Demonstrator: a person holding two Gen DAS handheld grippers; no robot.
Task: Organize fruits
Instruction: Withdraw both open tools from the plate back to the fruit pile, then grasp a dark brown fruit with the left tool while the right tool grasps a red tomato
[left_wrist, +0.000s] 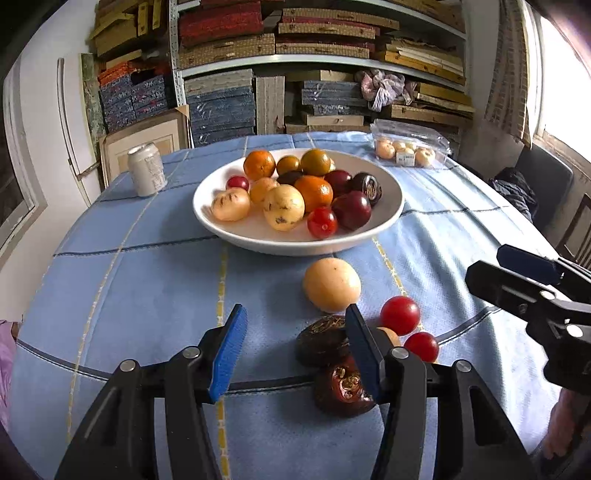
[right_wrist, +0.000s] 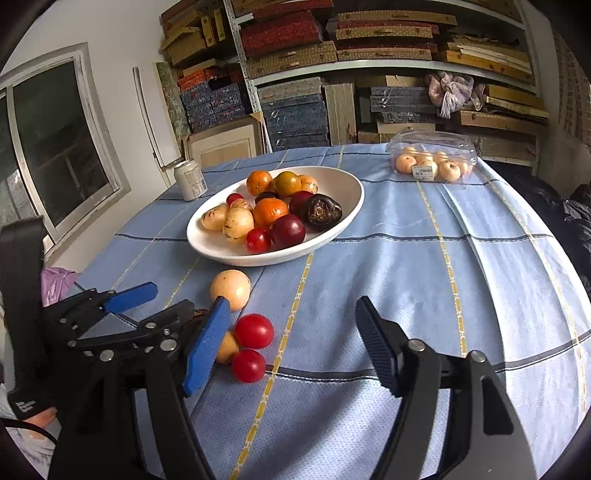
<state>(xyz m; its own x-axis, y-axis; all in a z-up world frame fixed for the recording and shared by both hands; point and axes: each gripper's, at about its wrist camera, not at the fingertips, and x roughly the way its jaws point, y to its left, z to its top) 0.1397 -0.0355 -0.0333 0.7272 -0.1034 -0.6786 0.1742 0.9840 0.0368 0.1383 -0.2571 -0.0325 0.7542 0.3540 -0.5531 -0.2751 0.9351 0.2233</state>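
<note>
The left tongs (left_wrist: 295, 350) stand apart over bare blue cloth (left_wrist: 147, 288), nothing between the pads; two dark fruits (left_wrist: 321, 345) lie just beside the right pad, partly hidden behind it. Two red tomatoes (left_wrist: 400, 315) and a pale fruit (left_wrist: 331, 283) lie loose on the worktop just past the tongs; the white bowl (left_wrist: 236, 236) beyond holds oranges (left_wrist: 314, 192), plums (left_wrist: 352, 209) and pale fruits. The right tongs (right_wrist: 291, 350) also gape, empty; a can (left_wrist: 147, 170) stands left of the bowl, a clear box (left_wrist: 410, 146) at the far right, shelves (left_wrist: 317, 59) behind.
</note>
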